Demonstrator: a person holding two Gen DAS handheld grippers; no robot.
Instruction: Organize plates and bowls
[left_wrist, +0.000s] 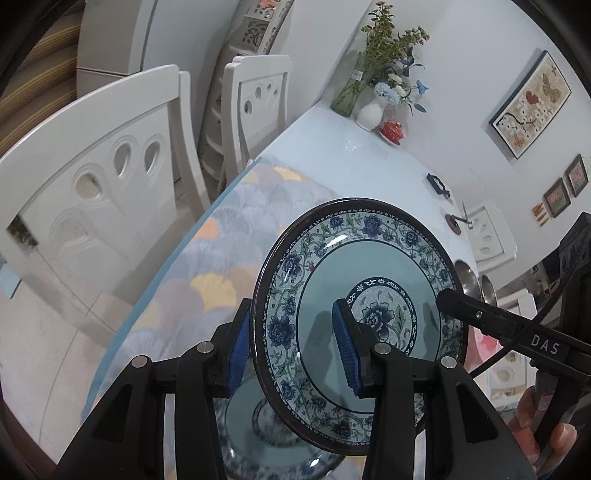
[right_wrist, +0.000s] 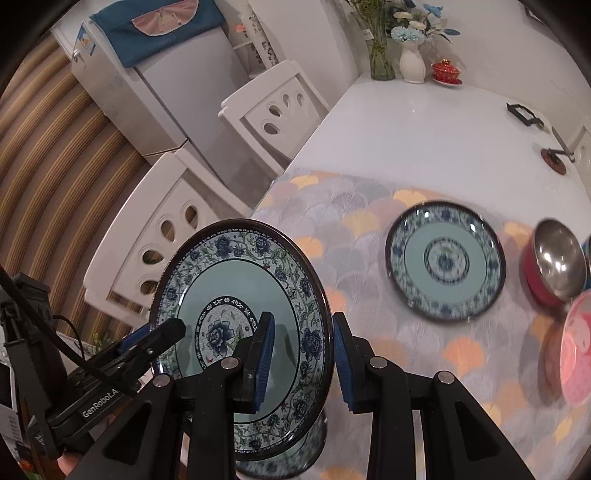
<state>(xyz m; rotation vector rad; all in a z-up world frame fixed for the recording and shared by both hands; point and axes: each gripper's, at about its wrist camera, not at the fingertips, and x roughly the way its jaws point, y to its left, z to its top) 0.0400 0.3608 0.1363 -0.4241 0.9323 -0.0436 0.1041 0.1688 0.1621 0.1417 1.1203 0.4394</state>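
A blue floral plate (left_wrist: 373, 280) is held up on edge between both grippers, above another like plate (left_wrist: 258, 439) lying on the patterned mat. My left gripper (left_wrist: 291, 350) is shut on the plate's left rim. My right gripper (right_wrist: 301, 363) is shut on its opposite rim (right_wrist: 258, 266); its finger shows in the left wrist view (left_wrist: 480, 314). A third floral plate (right_wrist: 445, 260) lies flat on the mat further right. A steel bowl with a red outside (right_wrist: 557, 262) and a pink bowl (right_wrist: 576, 350) stand at the right edge.
A white table (right_wrist: 424, 125) carries vases of flowers (right_wrist: 410, 55), a red lidded cup (right_wrist: 445, 72), a small black frame (right_wrist: 522, 112) and a round brown item (right_wrist: 554, 157). White chairs (right_wrist: 269, 110) and a fridge (right_wrist: 147, 85) stand to the left.
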